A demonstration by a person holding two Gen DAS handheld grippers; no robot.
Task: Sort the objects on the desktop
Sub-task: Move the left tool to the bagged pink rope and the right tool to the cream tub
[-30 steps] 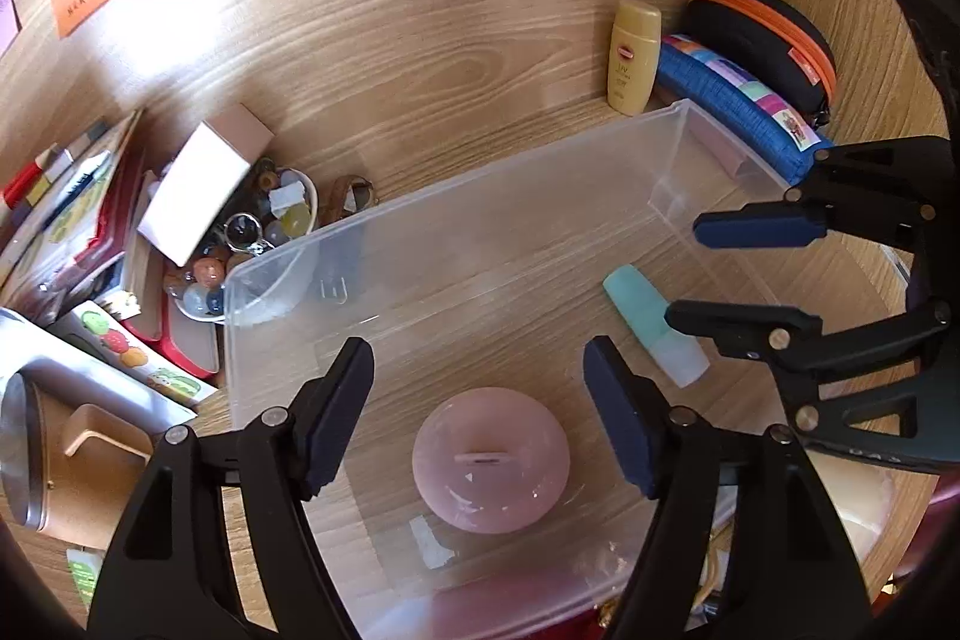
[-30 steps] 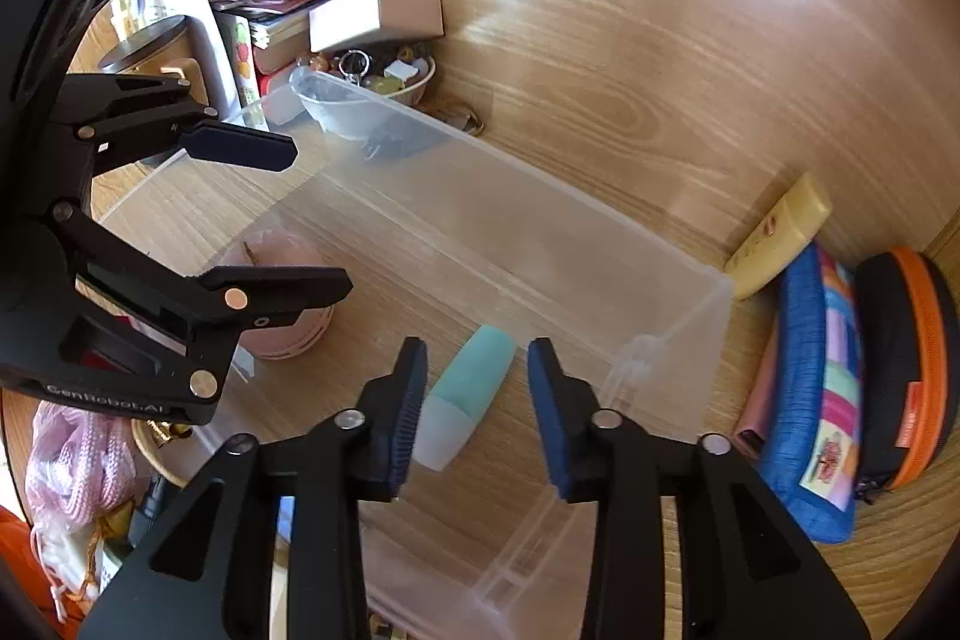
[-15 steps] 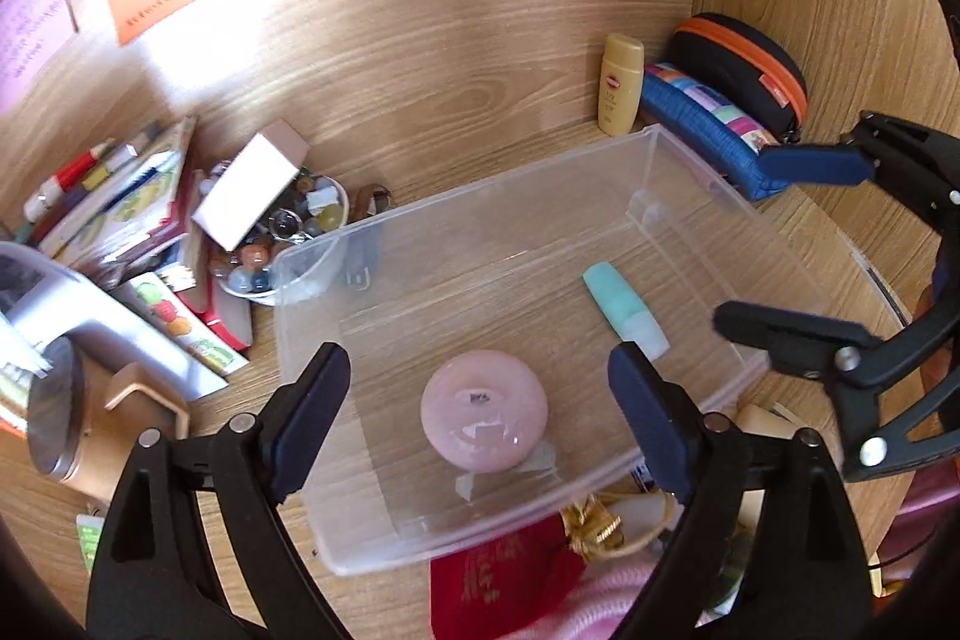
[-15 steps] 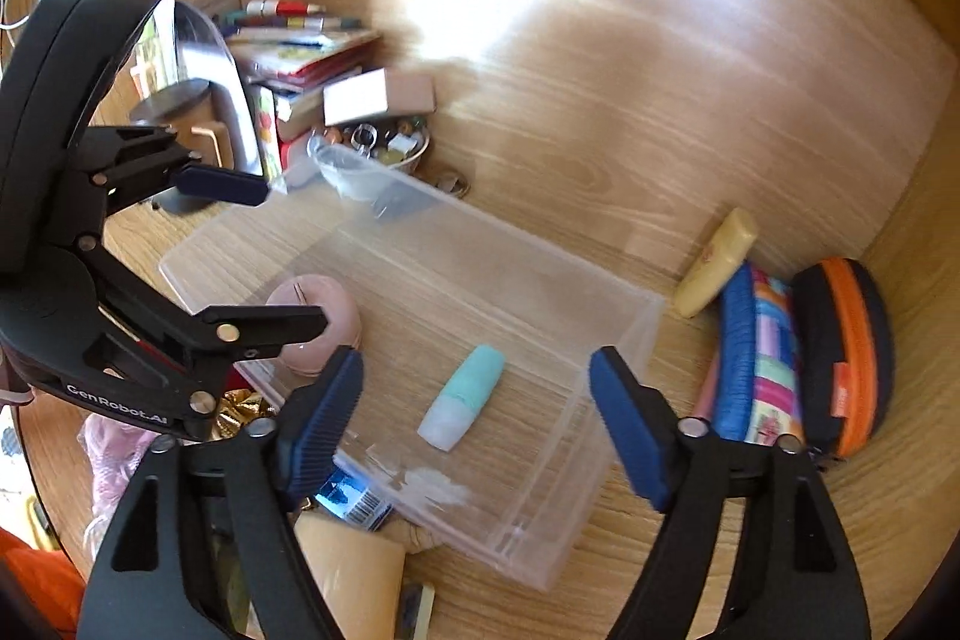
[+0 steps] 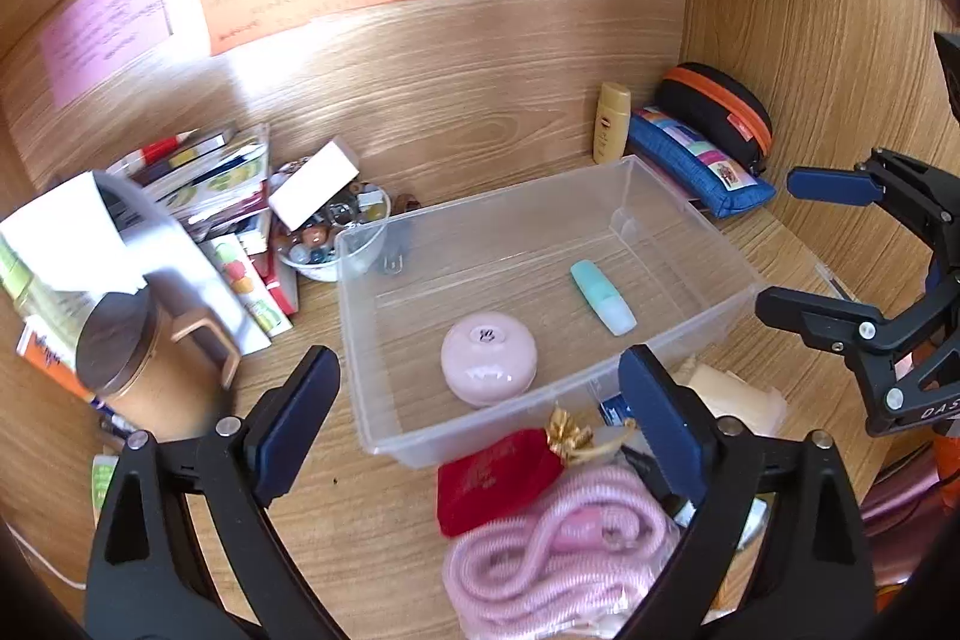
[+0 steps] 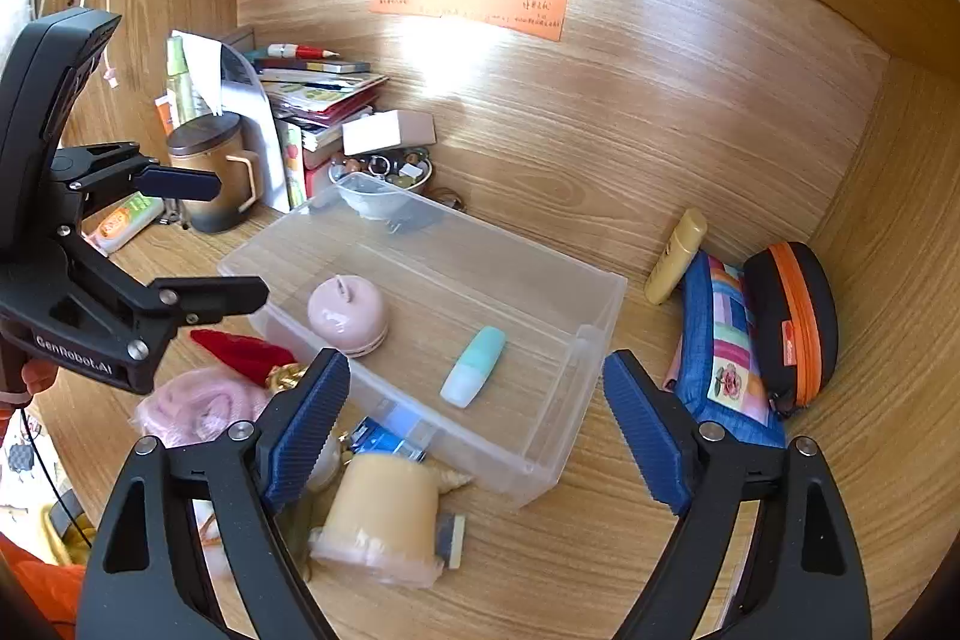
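Observation:
A clear plastic bin [image 5: 372,400] [image 6: 528,454] stands on the wooden desk. In it lie a pink round case [image 5: 489,367] [image 6: 348,313] and a teal tube [image 5: 602,305] [image 6: 474,367]. My left gripper [image 5: 480,424] [image 6: 204,238] hovers over the bin's near edge, its jaws opening with nothing between them. My right gripper [image 6: 474,427] [image 5: 819,250] hangs above the bin's right end, its jaws also opening and empty. Neither touches anything.
A red pouch [image 5: 492,484], a pink cord bundle [image 5: 558,556] and a cream cup [image 6: 384,514] lie before the bin. At left are a lidded mug [image 5: 132,370], books [image 5: 210,184] and a bead bowl [image 5: 330,244]. At right are a yellow bottle [image 5: 612,130], a blue pencil case [image 5: 696,166] and a black-orange case [image 5: 714,112].
Both grippers have pulled back and up out of the bin. The right jaws, narrow around the teal tube before, have spread wide; the left jaws have widened too.

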